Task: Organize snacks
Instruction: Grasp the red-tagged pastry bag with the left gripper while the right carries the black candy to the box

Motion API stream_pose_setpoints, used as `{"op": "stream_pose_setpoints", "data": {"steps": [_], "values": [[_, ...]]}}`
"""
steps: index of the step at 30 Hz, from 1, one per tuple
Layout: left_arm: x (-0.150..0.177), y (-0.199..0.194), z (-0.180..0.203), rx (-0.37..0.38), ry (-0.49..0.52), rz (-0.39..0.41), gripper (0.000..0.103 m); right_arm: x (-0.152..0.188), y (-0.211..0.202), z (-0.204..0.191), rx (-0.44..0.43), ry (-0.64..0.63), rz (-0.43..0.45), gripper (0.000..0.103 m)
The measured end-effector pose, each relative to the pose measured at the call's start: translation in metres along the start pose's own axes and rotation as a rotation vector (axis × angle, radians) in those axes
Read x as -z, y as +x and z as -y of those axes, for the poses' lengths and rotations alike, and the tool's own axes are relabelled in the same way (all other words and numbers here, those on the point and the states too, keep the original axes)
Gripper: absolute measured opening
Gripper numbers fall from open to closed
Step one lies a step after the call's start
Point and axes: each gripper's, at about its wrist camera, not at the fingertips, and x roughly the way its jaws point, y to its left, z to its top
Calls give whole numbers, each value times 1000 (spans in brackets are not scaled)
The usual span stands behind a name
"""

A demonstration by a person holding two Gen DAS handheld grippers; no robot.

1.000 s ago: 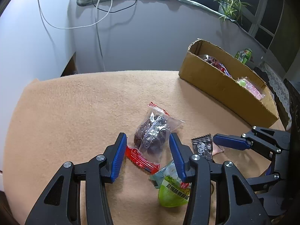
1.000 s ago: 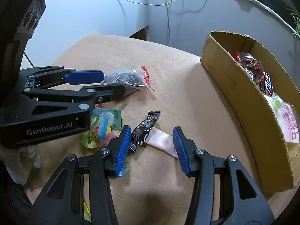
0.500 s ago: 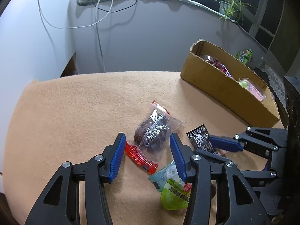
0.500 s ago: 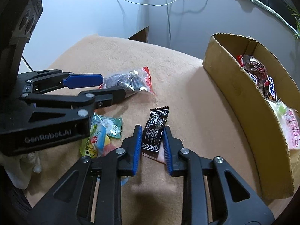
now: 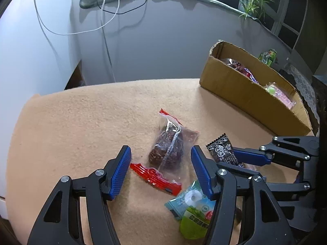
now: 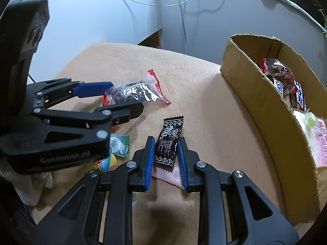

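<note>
Up off the blanket [image 6: 204, 94] comes the black wrapper [image 6: 168, 143], pinched between the right tongs [image 6: 165, 157] for the trip to the cardboard box [image 6: 255, 94] nearby, while the left tongs [image 5: 161, 171] hover wide open, empty, straddling the clear date bag [image 5: 169, 147].

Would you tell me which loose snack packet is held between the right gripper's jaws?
The black packet with white print, clamped by the right gripper. The clear packet with red ends and the green packet lie free.
</note>
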Motion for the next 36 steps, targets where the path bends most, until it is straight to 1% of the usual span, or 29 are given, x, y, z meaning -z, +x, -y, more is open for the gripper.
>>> {"op": "stream_pose_setpoints", "data": {"steps": [2,7,14,15,16,23,30,36], "values": [[-1,1,-4,13,-25,1,56,2,1,-1,0,3,4,22],[0,-1,-4,-4,-32,23,51,5,-2,0,10,5,15,21],[-1,-6,-4,-2,-35,41,48,6,-17,5,25,22,52,18],[-2,-8,-4,3,-39,46,48,5,-20,6,29,23,60,17],[-3,-11,-4,9,-44,53,48,5,-25,8,32,26,70,10],[-11,-24,5,41,-42,89,46,0,-57,28,48,55,131,10],[-20,-30,24,63,-14,112,45,3,-79,44,55,79,167,10],[-33,-37,40,91,0,137,45,2,-96,64,89,101,195,10]]}}
